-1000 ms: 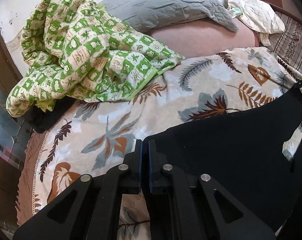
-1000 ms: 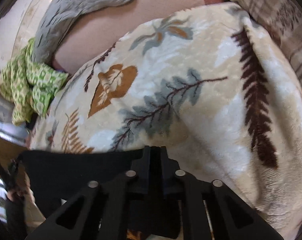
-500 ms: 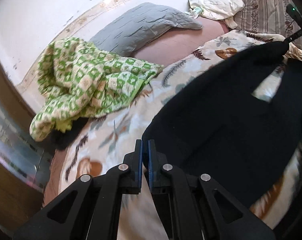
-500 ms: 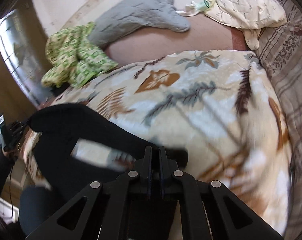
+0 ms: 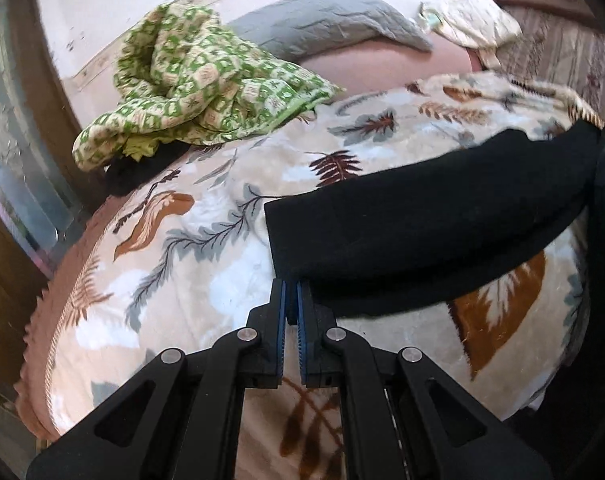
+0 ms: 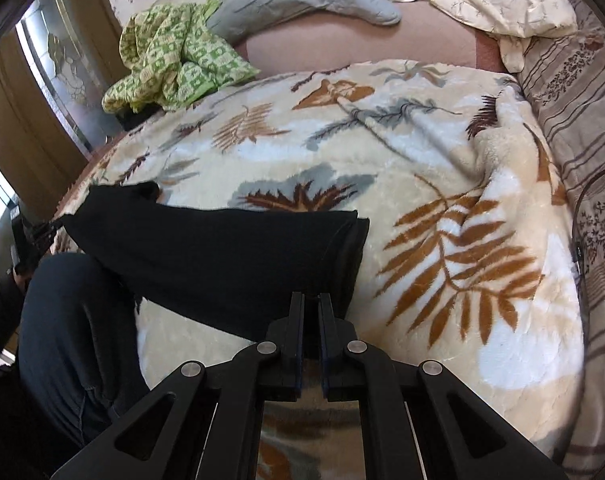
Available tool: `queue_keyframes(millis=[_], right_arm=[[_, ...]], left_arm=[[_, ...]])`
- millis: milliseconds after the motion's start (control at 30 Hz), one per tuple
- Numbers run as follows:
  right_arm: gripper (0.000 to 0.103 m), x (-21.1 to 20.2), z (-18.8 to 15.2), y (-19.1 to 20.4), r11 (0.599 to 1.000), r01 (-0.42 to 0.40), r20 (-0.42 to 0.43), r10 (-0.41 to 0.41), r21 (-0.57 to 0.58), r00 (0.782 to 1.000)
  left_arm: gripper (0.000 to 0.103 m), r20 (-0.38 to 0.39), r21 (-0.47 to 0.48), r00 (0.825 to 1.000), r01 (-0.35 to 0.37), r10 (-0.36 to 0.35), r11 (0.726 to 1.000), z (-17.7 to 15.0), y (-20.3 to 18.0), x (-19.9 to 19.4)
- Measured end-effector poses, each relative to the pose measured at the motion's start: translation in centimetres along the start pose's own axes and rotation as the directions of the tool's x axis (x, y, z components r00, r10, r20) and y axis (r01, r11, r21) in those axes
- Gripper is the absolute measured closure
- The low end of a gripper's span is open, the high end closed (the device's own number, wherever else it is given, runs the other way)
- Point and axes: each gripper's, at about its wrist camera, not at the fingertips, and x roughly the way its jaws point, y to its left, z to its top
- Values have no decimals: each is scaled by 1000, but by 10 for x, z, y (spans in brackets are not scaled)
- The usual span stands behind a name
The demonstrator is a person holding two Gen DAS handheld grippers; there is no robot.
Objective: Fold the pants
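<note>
Black pants [image 5: 414,232] lie as a long band across the leaf-print blanket [image 5: 190,264], running from mid-frame to the right edge in the left wrist view, w/ a second layer of the same cloth showing under the lower edge. Left gripper [image 5: 291,300] sits at bottom centre, blue-padded fingers [image 5: 280,312] drawn to a narrow slit and pinching the pants' near left corner; dark cloth fills the gap at the tips. In the right wrist view the pants [image 6: 222,256] spread from left edge to centre frame, the folded end stacked in two layers just above the right gripper [image 6: 310,312]. Its fingers are also nearly together, black fabric between them, so it grips the pants' lower edge, though the exact bite is hard to read, black on black. At far left of that view the opposite pants corner meets what looks like the other tool, but it's too small & dark to be sure. A dark-clad leg [image 6: 70,340] fills the lower left. Upper left in both views: crumpled green checked quilt [image 5: 198,84]; beside it, top centre, a grey pillow [image 5: 326,20]. Cream patterned cloth [image 6: 510,4] lies upper right, striped bedding [image 6: 582,128] down the right edge.
</note>
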Motion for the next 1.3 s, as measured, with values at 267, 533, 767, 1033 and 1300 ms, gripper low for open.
queue_keyframes(millis=[267,533,767,1033,1300], right_arm=[[84,12,-12,5,999,21,-78,-25,-51,997],[64,-27,-17,-13,999,49,53,-50,22,997],[62,-60,-4,-6,996,-72,253,59,44,966],[64,34,-18,40,973,62,-90,-84,-224,992],[64,-2,10,51,984,16,90,0,-179,996]], left_arm=[[95,-78,-188,991,-117,104,975,-29,30,-2],[77,146,-219,989,22,10,975,9,-18,-45],[75,57,-64,998,-14,17,998,1,-67,16],[76,-18,-203,1000,-5,1,979,26,-46,63],[77,19,-276,999,44,-40,960,26,-49,24]])
